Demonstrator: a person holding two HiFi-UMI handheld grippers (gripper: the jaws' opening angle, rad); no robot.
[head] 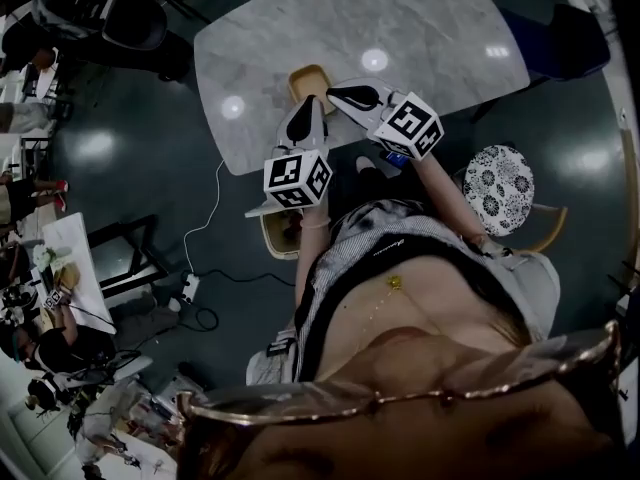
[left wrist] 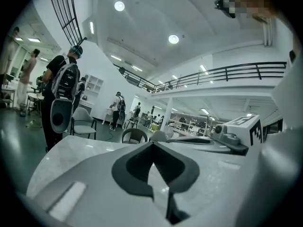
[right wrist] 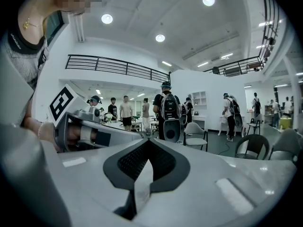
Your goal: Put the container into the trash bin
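Approach phase: left claw [head: 318, 102] and right claw [head: 336, 93], both pressed together, empty, hover by the container [head: 311, 82] on the surface [head: 430, 28]; grasping probably needs one spread.

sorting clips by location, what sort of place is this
Probably a big open-plan lab or workshop hall: a railed mezzanine overhead, people standing among chairs, and a marble-topped table nearby.

Dim head view, bright ceiling lamps [left wrist: 173, 39], glare on table [head: 440, 18], fisheye-warped edges
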